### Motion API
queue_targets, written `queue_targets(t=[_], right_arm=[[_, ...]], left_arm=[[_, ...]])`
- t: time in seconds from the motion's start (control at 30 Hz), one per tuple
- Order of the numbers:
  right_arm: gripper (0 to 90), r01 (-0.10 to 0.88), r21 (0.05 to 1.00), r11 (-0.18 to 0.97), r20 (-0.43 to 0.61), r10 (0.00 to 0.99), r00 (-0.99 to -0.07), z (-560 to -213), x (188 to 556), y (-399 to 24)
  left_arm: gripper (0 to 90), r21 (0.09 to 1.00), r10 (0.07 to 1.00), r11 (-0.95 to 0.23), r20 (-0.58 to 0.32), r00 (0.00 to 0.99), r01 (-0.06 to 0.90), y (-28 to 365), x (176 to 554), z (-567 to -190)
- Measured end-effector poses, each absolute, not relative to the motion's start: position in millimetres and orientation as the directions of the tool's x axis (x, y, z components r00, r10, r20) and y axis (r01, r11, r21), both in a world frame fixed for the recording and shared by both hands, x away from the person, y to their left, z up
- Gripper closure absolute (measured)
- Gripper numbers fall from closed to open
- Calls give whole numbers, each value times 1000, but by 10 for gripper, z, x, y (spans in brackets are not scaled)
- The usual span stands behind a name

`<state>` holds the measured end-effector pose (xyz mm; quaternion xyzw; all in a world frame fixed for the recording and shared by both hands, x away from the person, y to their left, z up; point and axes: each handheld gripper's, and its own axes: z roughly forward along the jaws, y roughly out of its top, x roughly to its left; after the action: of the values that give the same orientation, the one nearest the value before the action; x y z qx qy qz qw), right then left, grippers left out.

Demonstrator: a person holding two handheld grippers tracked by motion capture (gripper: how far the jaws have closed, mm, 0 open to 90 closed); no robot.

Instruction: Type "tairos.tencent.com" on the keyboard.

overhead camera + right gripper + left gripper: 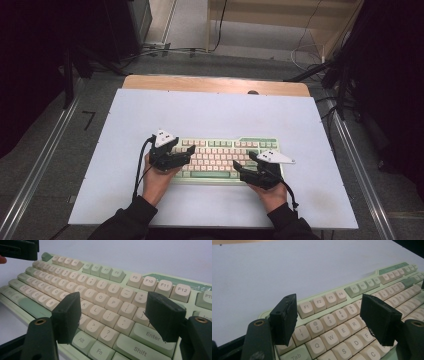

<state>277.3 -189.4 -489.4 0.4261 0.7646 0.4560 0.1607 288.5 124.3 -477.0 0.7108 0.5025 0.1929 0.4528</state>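
A: Keyboard lying flat near the counter's front edge, about midway along it.
B: Left claw released over the Q-W-E keys, nothing between the pads. Right claw likewise spread above the Enter side.
A: Risk: dropping wide, catching several keycaps at once, popping one off.

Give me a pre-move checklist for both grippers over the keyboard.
1. Left hand-held gripper open, nothing between jaws: ok.
2. Right hand-held gripper open, nothing between jaws: ok.
3. Keyboard flat on the white table: ok.
4. Left jaws over the Q/W/E key area: ok.
5. Right jaws over the keys left of Enter: ok.
6. Jaw tips clear of the keycaps: cannot tell.
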Motion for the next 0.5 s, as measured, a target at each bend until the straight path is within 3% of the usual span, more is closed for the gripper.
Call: queue_targets(t=[0.23,0.4,0.5], right_arm=[[320,499,838,223,142,793,-592,-4887,2769,-1888],[476,484,845,226,138,784,-606,-4869,2752,-1869],[658,479,847,230,135,779,-613,-4873,2752,-1843]], left_arm=[[307,840,897,-67,-186,402,538,1297,2885,-4788],[310,848,902,-39,-198,384,528,1358,2864,-4801],[309,843,905,-28,-207,372,537,1380,2876,-4823]])
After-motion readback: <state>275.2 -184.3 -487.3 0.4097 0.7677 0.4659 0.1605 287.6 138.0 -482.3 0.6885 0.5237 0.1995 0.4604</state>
